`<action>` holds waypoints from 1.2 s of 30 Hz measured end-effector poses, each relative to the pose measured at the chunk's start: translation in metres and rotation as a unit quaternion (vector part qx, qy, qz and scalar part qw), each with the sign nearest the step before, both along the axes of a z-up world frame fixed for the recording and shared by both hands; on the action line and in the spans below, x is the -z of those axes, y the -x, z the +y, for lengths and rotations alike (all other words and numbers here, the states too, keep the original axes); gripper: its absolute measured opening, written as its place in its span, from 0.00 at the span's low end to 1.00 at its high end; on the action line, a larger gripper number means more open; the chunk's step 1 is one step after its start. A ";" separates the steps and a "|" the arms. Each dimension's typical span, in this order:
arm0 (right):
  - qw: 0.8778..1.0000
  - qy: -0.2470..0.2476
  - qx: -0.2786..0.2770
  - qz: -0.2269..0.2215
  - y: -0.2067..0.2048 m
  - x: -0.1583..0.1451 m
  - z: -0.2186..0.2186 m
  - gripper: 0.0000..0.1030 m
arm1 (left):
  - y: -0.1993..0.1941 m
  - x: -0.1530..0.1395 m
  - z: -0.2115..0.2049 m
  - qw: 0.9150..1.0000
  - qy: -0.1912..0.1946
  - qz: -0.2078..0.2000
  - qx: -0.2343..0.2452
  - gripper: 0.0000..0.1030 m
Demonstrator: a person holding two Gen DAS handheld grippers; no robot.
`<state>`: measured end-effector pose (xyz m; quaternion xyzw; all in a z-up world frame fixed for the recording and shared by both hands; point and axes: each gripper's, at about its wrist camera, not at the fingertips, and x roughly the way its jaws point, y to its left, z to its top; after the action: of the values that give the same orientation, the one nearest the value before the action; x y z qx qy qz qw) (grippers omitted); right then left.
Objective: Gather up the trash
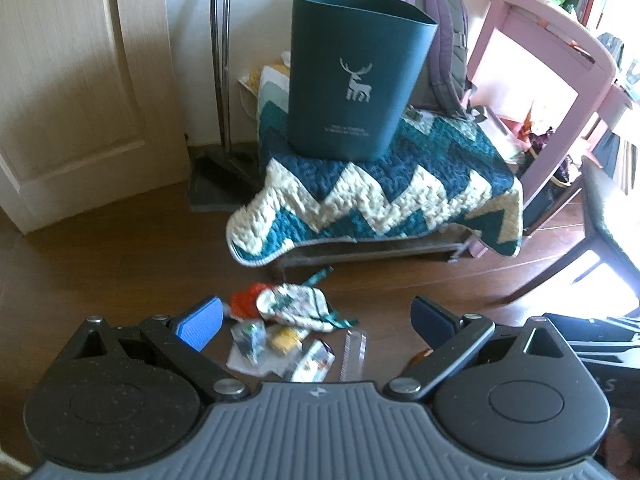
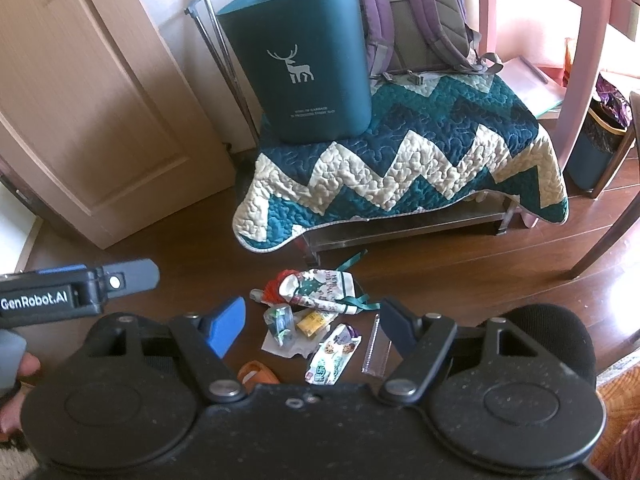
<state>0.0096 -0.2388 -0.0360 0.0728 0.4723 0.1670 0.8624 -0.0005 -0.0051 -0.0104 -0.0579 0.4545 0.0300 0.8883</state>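
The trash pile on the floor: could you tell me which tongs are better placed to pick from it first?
Probably right. The right tongs are open with the trash pile lying between the fingers. The left tongs are also open over it, so the margin is small. The bin stands on the quilt.

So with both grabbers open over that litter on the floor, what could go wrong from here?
Three risks, I'd guess:
1. The thin clear plastic strip lies flat on the wood floor, so the jaws may slip off it.
2. The tall teal deer-print bin stands on a soft zigzag quilt and might tip.
3. The wrappers overlap, so one may drag others.
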 end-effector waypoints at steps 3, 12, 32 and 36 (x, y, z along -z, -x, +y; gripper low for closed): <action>1.000 0.006 -0.002 0.000 -0.017 0.010 0.006 0.72 | -0.017 0.011 0.007 1.000 -0.002 -0.005 0.002 0.98; 0.999 0.013 -0.030 0.029 -0.090 0.068 0.026 0.72 | -0.109 0.078 0.042 0.999 -0.028 0.007 0.038 0.98; 0.977 0.096 -0.091 0.166 -0.229 0.364 0.076 0.71 | -0.240 0.387 0.069 0.968 0.026 0.236 -0.085 0.98; 0.969 0.113 -0.089 0.202 -0.235 0.420 0.065 0.70 | -0.246 0.427 0.076 0.966 0.024 0.248 -0.068 0.98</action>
<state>0.2446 -0.1733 -0.4558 -0.0355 0.6570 0.1701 0.7336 0.2455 0.0712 -0.4370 -0.1003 0.6562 0.0927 0.7421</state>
